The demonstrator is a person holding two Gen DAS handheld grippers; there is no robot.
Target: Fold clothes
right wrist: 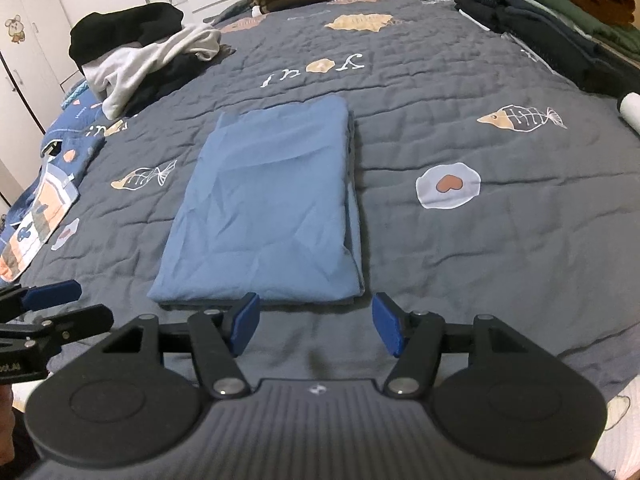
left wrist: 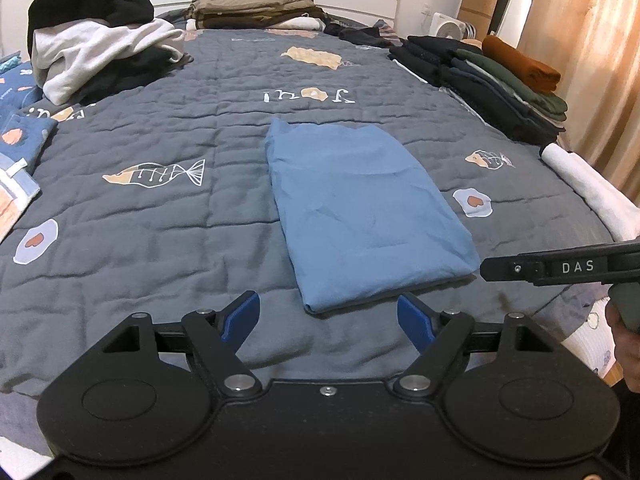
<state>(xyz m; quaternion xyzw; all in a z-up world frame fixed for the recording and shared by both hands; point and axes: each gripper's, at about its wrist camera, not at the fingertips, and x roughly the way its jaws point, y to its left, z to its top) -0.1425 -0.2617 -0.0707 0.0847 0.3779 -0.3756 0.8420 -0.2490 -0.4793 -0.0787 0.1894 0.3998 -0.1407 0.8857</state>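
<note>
Both my grippers hang over the near edge of the bed with nothing between their blue pads: my left gripper (left wrist: 328, 320) stands wide apart, and my right gripper (right wrist: 316, 326) is spread a little less, equally empty. Just ahead of their tips lies the blue shirt (left wrist: 360, 216), folded into a neat rectangle, flat on the grey quilt (left wrist: 160, 208), touching neither gripper. Off my right gripper's far right side runs a row of folded dark clothes (right wrist: 560, 20) topped with a rust-brown piece. Far ahead, by the headboard, sits a stack of folded khaki clothes (left wrist: 252, 8). Up to the left of my left gripper is a loose heap of black and white clothes (left wrist: 96, 36), still unfolded.
</note>
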